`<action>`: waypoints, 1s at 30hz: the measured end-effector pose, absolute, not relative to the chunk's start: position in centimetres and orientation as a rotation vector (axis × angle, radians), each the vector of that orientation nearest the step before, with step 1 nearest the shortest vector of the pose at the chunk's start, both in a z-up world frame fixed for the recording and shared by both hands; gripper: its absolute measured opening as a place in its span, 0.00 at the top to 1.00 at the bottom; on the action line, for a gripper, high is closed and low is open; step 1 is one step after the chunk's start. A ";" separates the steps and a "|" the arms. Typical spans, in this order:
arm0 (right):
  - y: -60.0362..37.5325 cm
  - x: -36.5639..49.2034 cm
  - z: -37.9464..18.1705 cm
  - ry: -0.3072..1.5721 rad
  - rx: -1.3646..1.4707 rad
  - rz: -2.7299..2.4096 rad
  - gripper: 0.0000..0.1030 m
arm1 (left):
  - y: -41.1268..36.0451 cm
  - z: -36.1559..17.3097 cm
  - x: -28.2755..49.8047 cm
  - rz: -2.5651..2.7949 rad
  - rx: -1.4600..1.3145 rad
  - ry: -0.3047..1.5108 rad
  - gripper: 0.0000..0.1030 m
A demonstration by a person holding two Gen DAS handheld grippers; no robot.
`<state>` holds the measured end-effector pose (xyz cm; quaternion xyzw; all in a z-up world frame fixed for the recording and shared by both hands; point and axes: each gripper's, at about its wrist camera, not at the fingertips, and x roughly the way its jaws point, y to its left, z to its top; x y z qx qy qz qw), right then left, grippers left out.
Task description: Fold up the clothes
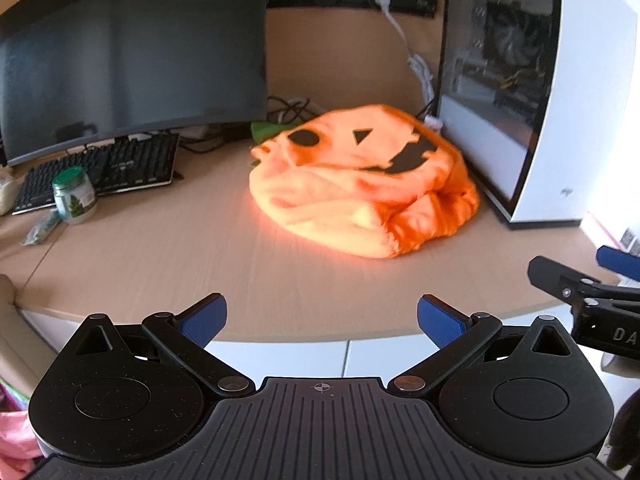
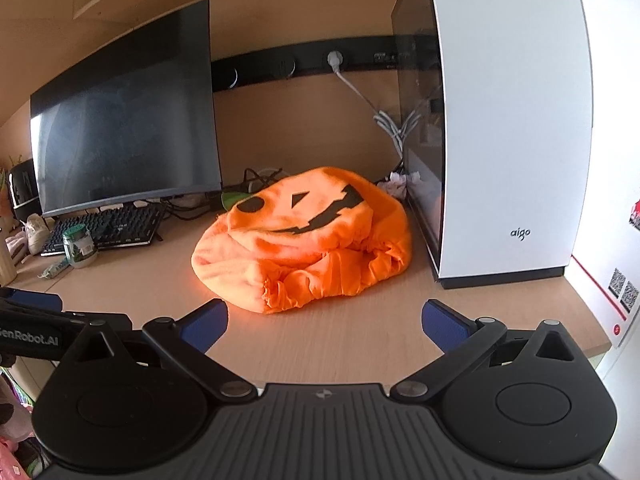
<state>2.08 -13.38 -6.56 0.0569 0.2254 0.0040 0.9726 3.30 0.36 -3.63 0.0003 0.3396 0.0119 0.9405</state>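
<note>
An orange pumpkin-face garment (image 1: 360, 184) lies bunched in a heap on the wooden desk (image 1: 180, 264), close to a white computer case. Black eye, nose and mouth patches show on top, and a green bit sticks out at its back left. In the right wrist view the same garment (image 2: 304, 240) shows its gathered, ruffled hem facing me. My left gripper (image 1: 322, 322) hangs open near the desk's front edge, well short of the cloth, with nothing between its blue pads. My right gripper (image 2: 325, 326) is open too, empty, a short way in front of the hem.
A white computer case (image 1: 540, 92) stands right beside the garment. A dark monitor (image 1: 132, 52), a black keyboard (image 1: 104, 168) and a green-lidded jar (image 1: 74, 196) occupy the left. Cables (image 1: 420, 68) run along the back wall. The other gripper's fingers (image 1: 576, 284) show at the right edge.
</note>
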 end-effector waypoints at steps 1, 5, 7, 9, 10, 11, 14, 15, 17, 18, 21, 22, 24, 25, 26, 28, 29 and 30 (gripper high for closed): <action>-13.3 2.3 -6.7 0.462 0.115 0.007 0.00 | 0.5 -3.8 3.7 0.022 0.002 0.702 0.00; -12.9 3.5 -7.0 0.497 0.115 -0.016 0.00 | 0.9 -4.2 5.5 -0.010 0.014 0.726 0.00; -12.8 4.2 -7.1 0.515 0.121 -0.041 0.00 | 1.3 -4.4 6.7 -0.033 0.013 0.739 0.00; -12.6 4.9 -7.0 0.531 0.127 -0.073 0.00 | 1.6 -4.7 8.1 -0.061 0.007 0.753 0.00; -12.6 5.2 -6.9 0.538 0.129 -0.090 0.00 | 1.8 -4.9 8.9 -0.082 -0.002 0.759 0.00; -12.4 5.5 -6.7 0.544 0.128 -0.110 0.00 | 2.1 -5.1 9.8 -0.102 -0.012 0.765 0.00; -11.9 6.1 -6.0 0.560 0.116 -0.184 0.00 | 2.7 -5.8 12.4 -0.204 -0.052 0.768 0.00; -11.8 6.3 -5.7 0.565 0.111 -0.210 0.00 | 2.8 -6.1 13.4 -0.244 -0.063 0.770 0.00; -11.5 6.6 -5.2 0.577 0.102 -0.261 0.00 | 2.8 -6.6 15.7 -0.325 -0.070 0.770 0.00; -11.3 6.8 -5.0 0.581 0.099 -0.288 0.00 | 2.7 -6.8 16.8 -0.364 -0.069 0.766 0.00; -10.7 7.3 -4.3 0.598 0.098 -0.366 0.00 | 2.7 -7.3 20.6 -0.467 -0.082 0.742 0.00; -10.5 7.5 -4.1 0.604 0.098 -0.389 0.00 | 2.8 -7.6 22.2 -0.496 -0.090 0.734 0.00; -9.9 8.0 -3.7 0.618 0.098 -0.431 0.00 | 3.1 -8.3 25.5 -0.522 -0.095 0.751 0.00; -9.5 8.3 -3.6 0.625 0.095 -0.440 0.00 | 3.3 -8.9 27.2 -0.529 -0.105 0.773 0.00; -9.0 8.5 -3.5 0.635 0.090 -0.445 0.00 | 3.7 -9.6 28.9 -0.527 -0.130 0.808 0.00; -8.2 9.1 -3.2 0.652 0.076 -0.448 0.00 | 5.0 -11.1 31.6 -0.513 -0.201 0.880 0.00; -7.9 9.4 -3.2 0.661 0.062 -0.438 0.00 | 6.0 -11.8 32.6 -0.494 -0.252 0.918 0.00; -7.8 9.8 -3.3 0.672 0.046 -0.423 0.00 | 7.1 -12.3 33.3 -0.475 -0.301 0.944 0.00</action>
